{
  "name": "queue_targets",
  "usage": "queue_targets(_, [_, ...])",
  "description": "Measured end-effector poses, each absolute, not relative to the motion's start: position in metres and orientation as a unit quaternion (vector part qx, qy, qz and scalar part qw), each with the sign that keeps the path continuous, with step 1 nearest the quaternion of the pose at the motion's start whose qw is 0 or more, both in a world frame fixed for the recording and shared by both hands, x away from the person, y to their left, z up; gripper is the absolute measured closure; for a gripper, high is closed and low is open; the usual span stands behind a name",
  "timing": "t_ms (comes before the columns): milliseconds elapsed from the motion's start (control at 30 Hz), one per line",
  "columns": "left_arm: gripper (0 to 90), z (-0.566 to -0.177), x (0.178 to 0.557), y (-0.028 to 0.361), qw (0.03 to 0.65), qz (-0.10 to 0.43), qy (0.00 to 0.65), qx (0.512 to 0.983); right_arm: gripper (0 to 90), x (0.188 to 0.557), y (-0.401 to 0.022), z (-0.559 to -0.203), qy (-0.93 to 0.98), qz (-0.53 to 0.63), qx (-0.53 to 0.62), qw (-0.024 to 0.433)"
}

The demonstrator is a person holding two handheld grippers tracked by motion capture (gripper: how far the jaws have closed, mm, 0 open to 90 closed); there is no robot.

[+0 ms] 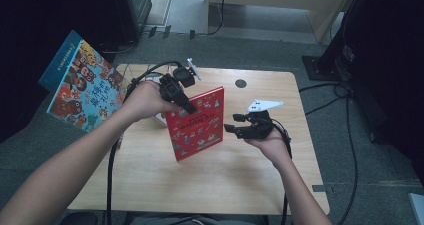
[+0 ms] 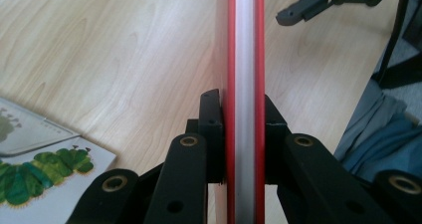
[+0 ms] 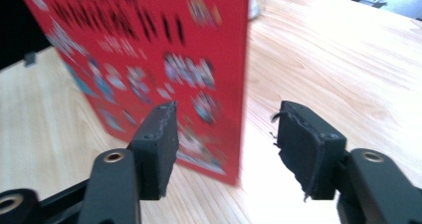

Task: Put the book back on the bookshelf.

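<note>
**Red book held upright, clamped by left hand-held gripper**

High view: red picture book (image 1: 196, 122) standing upright near middle of wooden worktop (image 1: 165, 185), tilted slightly, lower edge on or just above the wood. Left hand-held gripper (image 1: 187, 106) clamped on upper left corner of the cover, gripped by left hand (image 1: 145, 100), cable trailing down toward bottom edge. Right hand-held gripper (image 1: 231, 123) just beside the book's right edge, jaws apart and pointing at it, not touching; grey three-cornered plate on top. Second picture book with a blue border and cartoon figures (image 1: 82, 82) leaning off the worktop's far left side. Small dark round mark (image 1: 241, 83) near the far edge.

Left gripper view: red book (image 2: 245, 59) seen edge-on, pale page block between two red covers, pinched between both black pads (image 2: 211, 134). Jaws pressed tight on it. Right hand-held gripper's dark finger (image 2: 303, 10) farther off at upper right. Book with a green caterpillar (image 2: 45, 169) lying flat at lower left.

Right gripper view: red cover (image 3: 149, 59) blurred, upright just beyond the jaws. Pads (image 3: 159, 144) spread wide, nothing pressed between them; the book's near edge roughly in line with the gap, bare worktop (image 3: 348, 59) behind.
</note>
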State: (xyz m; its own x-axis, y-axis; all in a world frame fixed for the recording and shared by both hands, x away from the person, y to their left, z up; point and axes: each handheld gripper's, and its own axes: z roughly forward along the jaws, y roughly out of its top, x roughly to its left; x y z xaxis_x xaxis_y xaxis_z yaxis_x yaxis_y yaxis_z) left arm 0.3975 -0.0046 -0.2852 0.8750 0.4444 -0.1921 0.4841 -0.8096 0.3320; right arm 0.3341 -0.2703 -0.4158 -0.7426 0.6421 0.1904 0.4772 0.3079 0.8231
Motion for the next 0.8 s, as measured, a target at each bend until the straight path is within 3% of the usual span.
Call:
queue_targets(167, [79.6, -0.278, 0.399, 0.013, 0.200, -0.067, 0.282, 0.936, 37.4, 0.331, -0.282, -0.441, 0.814, 0.459, 0.335, 0.119])
queue_targets(400, [79.4, -0.269, 0.395, 0.041, 0.220, -0.070, 0.311, 0.922, 34.3, 0.333, -0.287, -0.474, 0.811, 0.422, 0.389, 0.111])
queue_targets(667, [79.3, -0.262, 0.387, 0.082, 0.230, -0.065, 0.347, 0.907, 34.3, 0.337, -0.277, -0.492, 0.829, 0.377, 0.394, 0.129])
queue_targets(800, [79.3, -0.263, 0.382, 0.102, 0.237, -0.068, 0.369, 0.896, 34.1, 0.340, -0.270, -0.501, 0.835, 0.358, 0.401, 0.116])
